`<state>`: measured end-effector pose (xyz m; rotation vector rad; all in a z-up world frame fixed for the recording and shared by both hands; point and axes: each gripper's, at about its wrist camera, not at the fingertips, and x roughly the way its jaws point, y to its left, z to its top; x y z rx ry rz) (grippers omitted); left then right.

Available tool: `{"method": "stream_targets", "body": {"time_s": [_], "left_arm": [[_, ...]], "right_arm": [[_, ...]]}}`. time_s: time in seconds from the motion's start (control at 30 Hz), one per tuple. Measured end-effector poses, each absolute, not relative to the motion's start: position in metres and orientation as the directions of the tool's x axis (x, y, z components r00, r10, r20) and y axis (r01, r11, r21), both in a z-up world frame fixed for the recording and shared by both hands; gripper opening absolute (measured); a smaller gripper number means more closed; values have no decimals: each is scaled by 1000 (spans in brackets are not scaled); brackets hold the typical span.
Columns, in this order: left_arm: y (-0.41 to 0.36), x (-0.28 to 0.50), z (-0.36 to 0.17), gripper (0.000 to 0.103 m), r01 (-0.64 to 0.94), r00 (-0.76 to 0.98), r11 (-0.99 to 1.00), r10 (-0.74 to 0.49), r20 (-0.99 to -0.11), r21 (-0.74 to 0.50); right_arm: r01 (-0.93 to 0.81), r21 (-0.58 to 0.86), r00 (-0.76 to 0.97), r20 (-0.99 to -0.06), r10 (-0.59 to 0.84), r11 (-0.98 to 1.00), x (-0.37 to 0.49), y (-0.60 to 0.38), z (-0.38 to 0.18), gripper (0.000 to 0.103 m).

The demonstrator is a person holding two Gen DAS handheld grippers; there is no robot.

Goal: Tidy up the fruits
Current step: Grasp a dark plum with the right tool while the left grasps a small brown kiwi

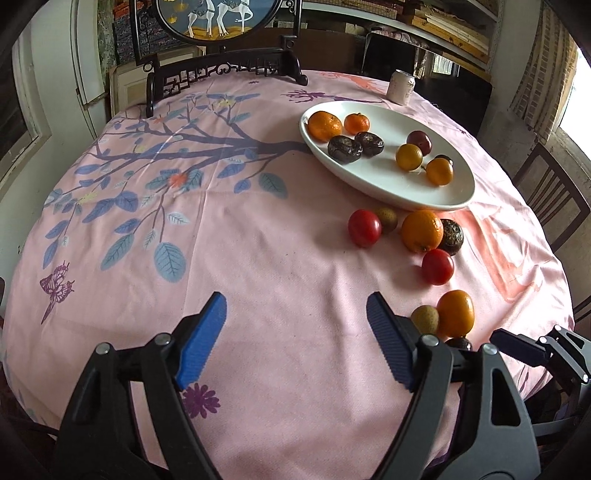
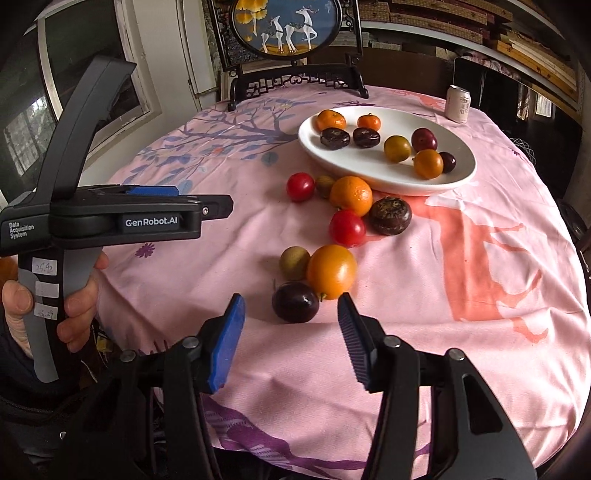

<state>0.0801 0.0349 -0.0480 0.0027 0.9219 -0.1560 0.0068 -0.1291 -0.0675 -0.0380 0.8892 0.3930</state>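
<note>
Left gripper hangs with jaws spread wide, nothing between them, only bare pink cloth below. Right gripper also stands apart, narrower, empty, and the dark plum lies just beyond its blue pads.

Counting the loose fruit on the cloth: one dark plum, two small greenish-brown fruits, two red tomatoes, one glossy orange fruit touching the plum, one dimpled orange and one dark wrinkled fruit. Eight in all, strung in a line from the gripper to the dish.

On the white oval plate: two mandarins, two dark wrinkled fruits, two yellow-orange round fruits and two dark red plums. Eight again.

The round table wears a pink tablecloth printed with a blue-leaved branch and butterflies. One pale drinks can stands behind the plate, and a framed deer screen on a dark carved stand sits at the far edge. Windows at left, stacked shelves at right.
</note>
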Motion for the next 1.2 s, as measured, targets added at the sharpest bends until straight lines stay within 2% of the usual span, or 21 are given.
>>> {"method": "stream_targets", "body": {"time_s": [0.13, 0.2, 0.63, 0.9, 0.97, 1.0, 1.13, 1.2], "left_arm": [[39, 74, -45, 80, 136, 601, 988, -138, -788, -69], [39, 72, -43, 80, 137, 604, 988, -141, -784, -72], [-10, 65, -61, 80, 269, 544, 962, -188, -817, -42], [-45, 59, -73, 78, 362, 518, 932, -195, -833, 7], [-51, 65, -77, 62, 372, 506, 928, -203, -839, 0], [-54, 69, -80, 42, 378, 490, 926, -213, -845, -14], [-59, 78, -82, 25, 381, 498, 924, -238, -834, -36], [-57, 78, -81, 25, 383, 494, 922, -256, -831, -57]], "right_arm": [[-347, 132, 539, -782, 312, 929, 16, -121, -79, 45], [-339, 125, 532, -792, 300, 933, 22, -118, -87, 31], [-177, 134, 628, -747, 217, 975, 6, -186, -66, 32], [-149, 186, 640, -730, 238, 971, 2, -208, -65, 32], [-145, 203, 638, -729, 249, 968, 2, -211, -66, 32], [-143, 208, 638, -728, 251, 968, 2, -212, -67, 32], [-134, 216, 640, -726, 251, 967, 2, -215, -66, 32], [-134, 215, 643, -724, 250, 967, 2, -215, -65, 32]]}}
